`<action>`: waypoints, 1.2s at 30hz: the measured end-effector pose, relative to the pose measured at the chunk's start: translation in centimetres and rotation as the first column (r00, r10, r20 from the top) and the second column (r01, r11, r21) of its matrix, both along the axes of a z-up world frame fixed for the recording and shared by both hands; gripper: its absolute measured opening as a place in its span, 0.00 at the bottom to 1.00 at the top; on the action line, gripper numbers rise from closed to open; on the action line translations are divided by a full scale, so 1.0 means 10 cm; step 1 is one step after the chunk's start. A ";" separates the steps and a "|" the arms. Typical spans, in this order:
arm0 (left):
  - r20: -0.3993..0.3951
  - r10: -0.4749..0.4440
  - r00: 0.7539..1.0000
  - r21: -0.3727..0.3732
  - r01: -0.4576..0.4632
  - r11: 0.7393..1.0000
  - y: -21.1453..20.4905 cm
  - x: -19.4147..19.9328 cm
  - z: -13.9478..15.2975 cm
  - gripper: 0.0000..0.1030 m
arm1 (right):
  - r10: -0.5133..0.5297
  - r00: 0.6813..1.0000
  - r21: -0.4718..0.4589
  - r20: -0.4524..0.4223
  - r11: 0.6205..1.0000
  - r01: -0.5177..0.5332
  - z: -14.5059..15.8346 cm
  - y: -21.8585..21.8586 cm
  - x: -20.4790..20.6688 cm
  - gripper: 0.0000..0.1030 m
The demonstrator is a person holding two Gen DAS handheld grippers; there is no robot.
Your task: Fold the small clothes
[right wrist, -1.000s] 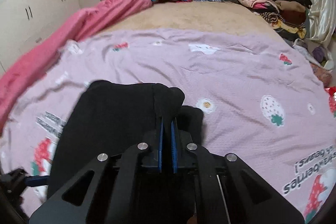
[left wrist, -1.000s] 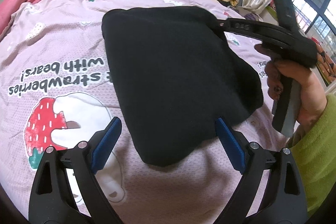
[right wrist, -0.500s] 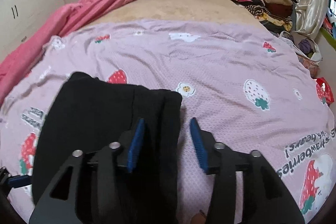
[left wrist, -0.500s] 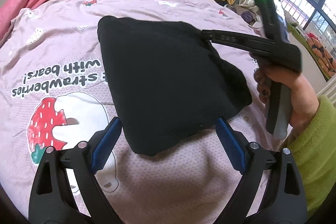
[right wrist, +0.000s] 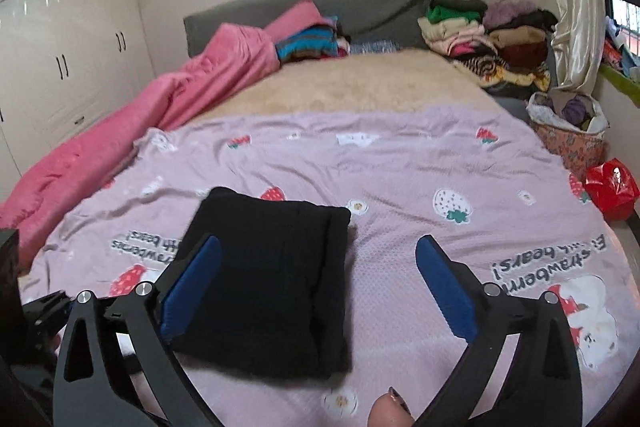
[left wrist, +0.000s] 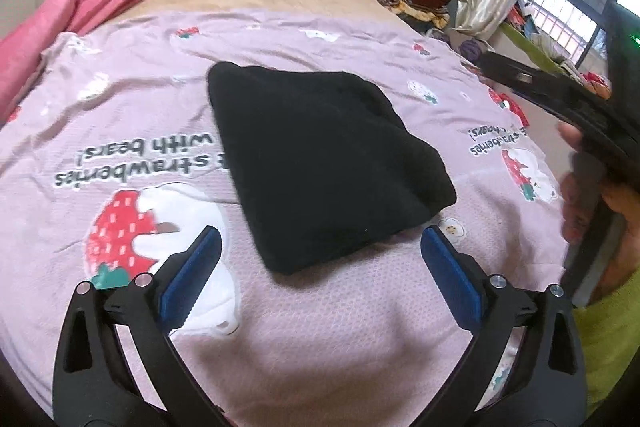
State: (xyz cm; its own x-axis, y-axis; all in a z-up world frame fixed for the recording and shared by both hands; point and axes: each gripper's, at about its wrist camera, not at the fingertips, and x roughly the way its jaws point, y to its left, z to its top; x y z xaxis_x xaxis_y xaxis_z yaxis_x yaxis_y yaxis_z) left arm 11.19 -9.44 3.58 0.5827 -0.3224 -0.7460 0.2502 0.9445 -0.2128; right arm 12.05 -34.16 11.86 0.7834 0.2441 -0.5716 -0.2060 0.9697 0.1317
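The black garment lies folded into a compact block on the pink strawberry-print sheet, roughly mid-bed; it's flat, nothing holding it. In the right wrist view its near-right side shows stacked layers w/ a visible seam or edge running along it.

Left gripper: jaws wide apart, having just opened a bit further; the near corner of the garment sits just ahead of and between the blue pads but they don't touch it. Right gripper: jaws have just been opening, now spread fully; the cloth lies under the left pad and not between both — nothing clamped. From the left wrist view the right tool shows only as a black body at the frame's right edge, held by a hand w/ a green sleeve, well clear of the cloth.

Judgement: this piece looks done, or close to it; next is prob. moving it to a pile or fetching another — stacks of folded clothes sit at the far end by the headboard.

Risks from here:
- picking up by one corner only — the layers would likely slide apart and the fold drop open;
- a pad snagging the loose sheet along w/ the cloth, dragging both;
- thick soft fabric may spring up at the stacked edge if left unpressed;
- black on black — hard to see layer edges, so a jaw could pinch only the top layer.
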 end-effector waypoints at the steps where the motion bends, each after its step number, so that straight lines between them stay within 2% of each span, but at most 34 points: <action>1: 0.006 0.002 1.000 0.001 -0.002 1.000 0.02 -0.04 0.01 0.91 | 0.001 1.000 0.004 0.013 1.000 -0.001 0.03 -0.01 -0.10 0.96; 7: 0.041 0.022 0.999 0.010 -0.022 1.000 0.17 -0.28 0.01 0.91 | -0.006 0.998 -0.009 0.055 1.000 0.007 0.03 0.04 -0.63 0.96; 15: 0.055 0.028 0.998 0.030 -0.030 0.999 0.34 -0.63 -0.23 0.91 | -0.033 0.999 -0.065 0.037 0.997 0.035 -0.35 0.23 -1.15 0.96; 23: 0.051 0.044 0.998 -0.006 -0.043 0.999 0.46 -0.80 -0.48 0.91 | -0.093 0.996 -0.053 0.013 0.994 0.094 -0.74 0.33 -1.44 0.96; 26: 0.051 0.053 0.997 -0.016 -0.053 0.998 0.49 -0.80 -0.51 0.91 | -0.104 0.994 -0.072 0.031 0.992 0.106 -0.81 0.36 -1.52 0.96; 36: 0.040 0.056 0.998 -0.012 -0.055 0.998 0.51 -0.79 -0.60 0.91 | -0.107 0.994 -0.083 0.004 0.991 0.107 -1.03 0.47 -1.63 0.96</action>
